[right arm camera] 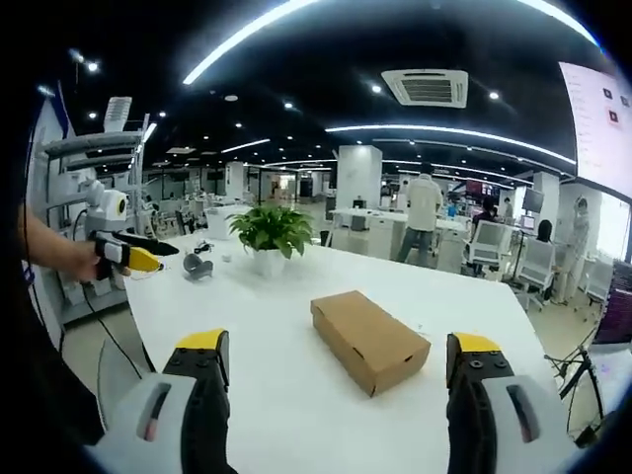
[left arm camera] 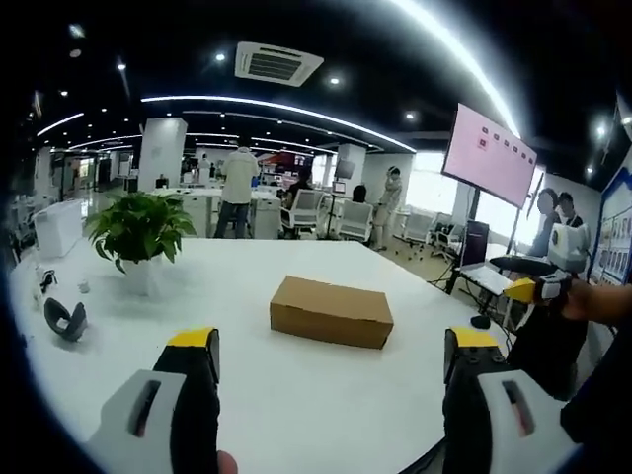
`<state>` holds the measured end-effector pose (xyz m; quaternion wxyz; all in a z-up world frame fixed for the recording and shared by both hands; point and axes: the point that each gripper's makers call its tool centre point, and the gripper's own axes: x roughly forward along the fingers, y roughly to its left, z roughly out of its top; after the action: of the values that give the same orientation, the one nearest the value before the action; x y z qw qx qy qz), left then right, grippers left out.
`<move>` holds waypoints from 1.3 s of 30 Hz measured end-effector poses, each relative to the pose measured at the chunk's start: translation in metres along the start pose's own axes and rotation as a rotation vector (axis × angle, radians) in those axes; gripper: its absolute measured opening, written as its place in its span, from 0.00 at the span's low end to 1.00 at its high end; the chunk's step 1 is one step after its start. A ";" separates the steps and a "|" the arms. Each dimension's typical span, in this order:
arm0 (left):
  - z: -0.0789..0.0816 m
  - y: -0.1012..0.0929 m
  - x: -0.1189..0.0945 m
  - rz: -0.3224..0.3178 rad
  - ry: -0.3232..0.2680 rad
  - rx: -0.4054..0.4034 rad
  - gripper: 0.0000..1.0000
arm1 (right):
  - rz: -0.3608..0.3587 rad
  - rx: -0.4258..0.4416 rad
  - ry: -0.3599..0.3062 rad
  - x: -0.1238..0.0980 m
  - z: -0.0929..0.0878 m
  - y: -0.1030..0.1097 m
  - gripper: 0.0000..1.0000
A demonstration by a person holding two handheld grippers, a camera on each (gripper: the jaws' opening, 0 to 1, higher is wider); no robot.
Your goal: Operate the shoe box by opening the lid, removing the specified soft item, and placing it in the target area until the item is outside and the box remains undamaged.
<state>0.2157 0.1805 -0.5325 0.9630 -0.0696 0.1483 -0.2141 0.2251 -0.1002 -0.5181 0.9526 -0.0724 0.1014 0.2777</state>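
Note:
A brown cardboard shoe box (left arm camera: 332, 311) lies on the white table (left arm camera: 247, 395) with its lid down, a short way ahead of my left gripper (left arm camera: 333, 341), whose yellow-tipped jaws stand wide open with nothing between them. In the right gripper view the same box (right arm camera: 370, 341) lies at an angle just beyond my right gripper (right arm camera: 338, 343), which is also open and holds nothing. At the right of the left gripper view a hand holds the right gripper (left arm camera: 533, 286) beside the table. The left gripper (right arm camera: 128, 255) appears at the far left of the right gripper view.
A potted plant (left arm camera: 138, 232) (right arm camera: 270, 232) stands at the table's far side, with a small black object (left arm camera: 64, 318) (right arm camera: 197, 265) near it. Behind the table are office chairs (left arm camera: 306, 212), people, and a wall screen (left arm camera: 489, 153).

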 end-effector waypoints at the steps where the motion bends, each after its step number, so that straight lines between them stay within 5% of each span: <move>1: 0.001 0.000 0.003 0.003 -0.011 0.011 0.97 | 0.012 -0.005 -0.008 0.000 -0.001 -0.001 0.92; 4: -0.004 0.002 0.012 0.020 0.021 0.049 0.97 | 0.020 0.005 -0.026 0.005 -0.006 -0.008 0.92; 5: -0.003 -0.001 0.015 0.013 0.025 0.040 0.98 | 0.009 0.070 0.006 0.006 -0.010 -0.011 0.92; 9: 0.004 -0.011 0.024 -0.060 0.026 0.066 0.99 | -0.031 0.094 -0.027 0.011 0.003 -0.020 0.92; 13: 0.004 0.000 0.039 -0.072 0.026 0.065 0.98 | -0.030 0.134 -0.048 0.023 0.010 -0.020 0.89; 16: 0.005 0.006 0.049 -0.082 0.022 0.001 0.96 | -0.030 0.104 -0.017 0.031 0.007 -0.020 0.87; 25: 0.001 0.017 0.072 -0.081 0.060 0.039 0.97 | -0.019 0.038 0.077 0.048 -0.010 -0.019 0.85; 33: 0.021 0.016 0.091 -0.111 0.051 0.075 0.99 | -0.008 0.116 0.018 0.057 -0.005 -0.020 0.86; 39: 0.001 0.019 0.102 -0.135 0.109 0.107 0.99 | -0.005 0.139 0.035 0.067 -0.016 -0.017 0.84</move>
<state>0.3116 0.1536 -0.5611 0.9392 -0.0160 0.1839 -0.2896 0.2868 -0.0828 -0.5474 0.9540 -0.0110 0.1370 0.2664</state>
